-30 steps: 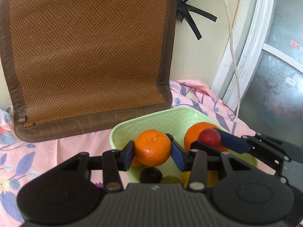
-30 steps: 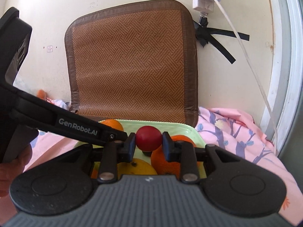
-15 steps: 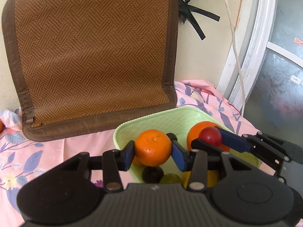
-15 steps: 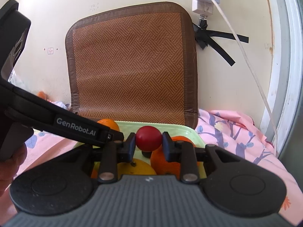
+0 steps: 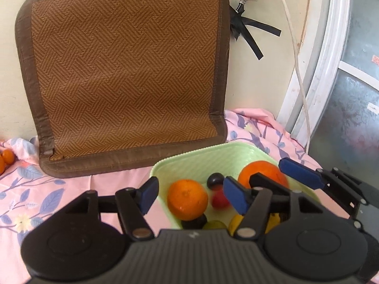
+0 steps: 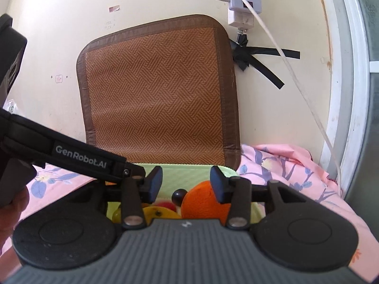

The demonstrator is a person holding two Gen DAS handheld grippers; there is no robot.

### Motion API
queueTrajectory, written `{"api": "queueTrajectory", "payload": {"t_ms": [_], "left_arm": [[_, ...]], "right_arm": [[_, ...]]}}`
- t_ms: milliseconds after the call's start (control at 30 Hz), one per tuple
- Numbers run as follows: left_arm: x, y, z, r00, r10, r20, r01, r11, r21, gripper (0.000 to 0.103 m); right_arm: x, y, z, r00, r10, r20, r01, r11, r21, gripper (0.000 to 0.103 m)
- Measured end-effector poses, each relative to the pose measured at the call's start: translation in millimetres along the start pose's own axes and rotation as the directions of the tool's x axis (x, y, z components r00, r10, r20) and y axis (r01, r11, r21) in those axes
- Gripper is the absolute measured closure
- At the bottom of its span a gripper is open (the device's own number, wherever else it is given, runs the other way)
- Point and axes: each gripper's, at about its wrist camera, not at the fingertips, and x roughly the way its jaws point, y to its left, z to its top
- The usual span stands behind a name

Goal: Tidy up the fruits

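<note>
A light green bowl (image 5: 189,163) sits on the pink floral cloth and holds several fruits. In the left wrist view my left gripper (image 5: 189,196) is open above the bowl, with a small orange (image 5: 187,200) loose between its blue pads. A red fruit (image 5: 219,200), a larger orange (image 5: 263,174) and a dark plum (image 5: 214,181) lie beside it. My right gripper (image 6: 186,187) is open and empty over the bowl (image 6: 187,172). Below it are the large orange (image 6: 201,201), the dark plum (image 6: 178,196), the red fruit (image 6: 165,205) and a yellow fruit (image 6: 158,213).
A brown woven mat (image 5: 128,71) leans on the wall behind the bowl. Two small orange fruits (image 5: 6,158) lie at the far left on the cloth. A white cable (image 5: 298,66) hangs at the right beside a window frame (image 5: 327,54).
Both grippers opened. The small orange and the red fruit dropped from the jaws into the bowl. Both grippers rose and pulled back a little.
</note>
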Motion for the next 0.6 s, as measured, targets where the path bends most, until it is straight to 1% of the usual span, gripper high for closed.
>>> {"api": "queueTrajectory", "payload": {"t_ms": [133,300,367,400,467,500,567,600], "left_arm": [[-13,-9,-4,0.999,0.043,0.011,-0.043,0.999,0.016,0.032],[-39,-23,-11,0.995,0.097,0.034,-0.098,0.994,0.044,0.025],[-51,-26,-15,0.993,0.106,0.045,-0.108,0.994,0.036,0.016],[-58,-27,-17,0.992,0.113,0.048,-0.115,0.993,0.031,0.014],[-70,-30,-22,0.989,0.133,0.060,-0.135,0.990,0.029,0.007],[-76,-32,-25,0.987,0.147,0.068,-0.149,0.988,0.033,0.005],[-88,-37,-32,0.982,0.170,0.081,-0.174,0.984,0.046,0.000],[-94,-40,-36,0.981,0.175,0.084,-0.180,0.982,0.053,0.000]], "right_arm": [[-2,0,-1,1.000,-0.011,-0.003,0.011,1.000,0.002,0.055],[-6,-4,-2,0.999,-0.025,-0.022,0.027,0.998,0.059,0.054],[-9,-5,0,0.999,-0.029,-0.045,0.033,0.995,0.091,0.053],[-12,-5,1,0.998,-0.033,-0.053,0.038,0.994,0.102,0.052],[-21,-4,1,0.997,-0.039,-0.064,0.046,0.991,0.127,0.048],[-28,-3,0,0.997,-0.042,-0.072,0.052,0.989,0.137,0.044],[-42,0,-3,0.995,-0.058,-0.083,0.070,0.986,0.152,0.042],[-51,2,-4,0.994,-0.064,-0.087,0.077,0.984,0.161,0.042]]}}
